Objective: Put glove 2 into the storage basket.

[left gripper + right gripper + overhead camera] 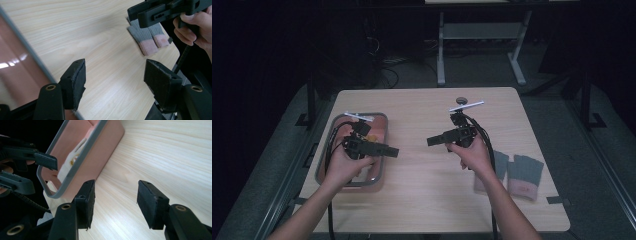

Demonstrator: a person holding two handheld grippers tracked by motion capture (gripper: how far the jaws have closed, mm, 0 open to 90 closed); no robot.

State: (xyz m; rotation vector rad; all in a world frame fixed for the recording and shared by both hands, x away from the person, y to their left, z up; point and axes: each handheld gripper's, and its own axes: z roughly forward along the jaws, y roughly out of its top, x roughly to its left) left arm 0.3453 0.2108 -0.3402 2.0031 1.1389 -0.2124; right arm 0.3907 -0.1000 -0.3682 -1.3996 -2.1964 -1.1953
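My left gripper (pixel 394 151) hovers over the right rim of a pink tray with a grey rim (pixel 382 118) and points right. In its own view its jaws (pixel 115 82) stand open over bare wood, nothing between them. My right gripper (pixel 430 141) is held above the middle of the table and points left towards the tray. Its jaws (pixel 115 200) are open and empty too. The two grippers face each other, apart. A white and orange thing (pixel 72 160) lies inside the tray (pixel 110 142); I cannot tell what it is.
Two grey knitted pieces with pink ends (pixel 524 175), gloves or socks, lie side by side near the table's right edge (pixel 150 37). A small dark round thing (pixel 461 100) sits near the far edge. Beyond the wooden table (pixel 422 200) stands a desk frame (pixel 441 55).
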